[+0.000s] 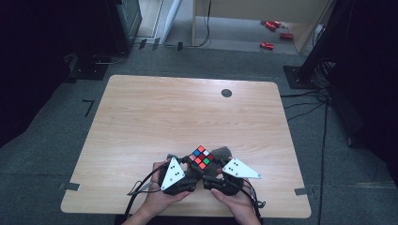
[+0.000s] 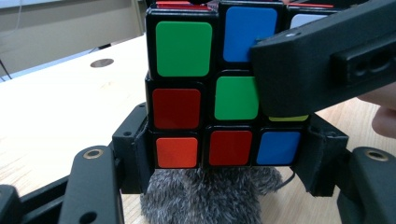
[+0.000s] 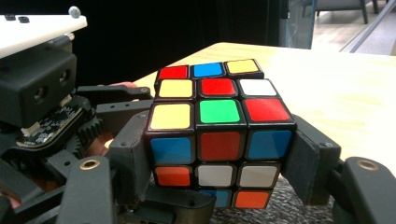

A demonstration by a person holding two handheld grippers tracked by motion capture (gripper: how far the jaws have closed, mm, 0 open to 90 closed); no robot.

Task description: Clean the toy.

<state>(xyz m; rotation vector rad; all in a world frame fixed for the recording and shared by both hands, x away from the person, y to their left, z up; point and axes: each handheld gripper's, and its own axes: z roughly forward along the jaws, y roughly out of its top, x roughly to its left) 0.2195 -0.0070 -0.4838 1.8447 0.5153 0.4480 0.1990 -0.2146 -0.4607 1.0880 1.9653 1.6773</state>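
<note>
- In the lower middle of the high view, the left gripper (image 1: pixel 187 165) sat just left of the cube (image 1: pixel 201 157), its 2 jaws partly spread and pressed on the cube's bottom layer
- The cube was held above the table (image 1: pixel 141 122), between both grippers
- The right gripper (image 1: pixel 213 168), just right of it, clamped the cube's sides likewise

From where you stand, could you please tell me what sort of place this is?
Probably a lab or recording room: a bare light wooden table on grey carpeted floor, with loose black cables and dark equipment stands around it.
</note>
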